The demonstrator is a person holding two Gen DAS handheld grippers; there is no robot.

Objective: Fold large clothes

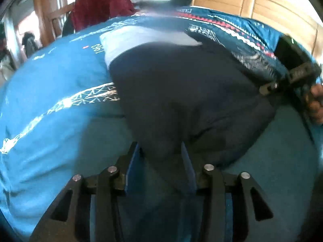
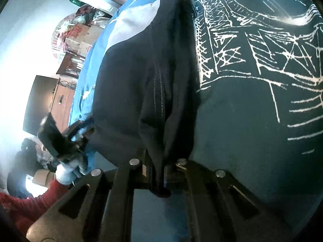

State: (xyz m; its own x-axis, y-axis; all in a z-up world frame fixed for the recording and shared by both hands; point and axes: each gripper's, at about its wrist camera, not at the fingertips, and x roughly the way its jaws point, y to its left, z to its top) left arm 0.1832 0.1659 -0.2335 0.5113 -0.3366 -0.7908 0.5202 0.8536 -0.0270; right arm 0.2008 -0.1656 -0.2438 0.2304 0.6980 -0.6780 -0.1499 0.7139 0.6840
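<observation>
A dark navy garment (image 1: 181,84) with a pale grey panel (image 1: 141,38) lies bunched on a blue patterned bedspread (image 1: 50,121). Its near edge funnels in between the blue pads of my left gripper (image 1: 161,153), which is shut on the cloth. My right gripper (image 1: 268,88) holds the garment's far right edge, with a hand (image 1: 317,100) behind it. In the right wrist view, my right gripper (image 2: 156,171) is shut on a stitched fold of the navy garment (image 2: 131,80). The left gripper (image 2: 66,139) shows at that cloth's left edge.
The bedspread (image 2: 252,121) with its white line print fills the right side. A dark red knit cloth (image 1: 101,6) hangs over a chair beyond the bed, near wooden panels (image 1: 242,2). Cardboard boxes (image 2: 80,34) and a dark screen (image 2: 40,102) stand at the left. A red sleeve (image 2: 26,203) is low left.
</observation>
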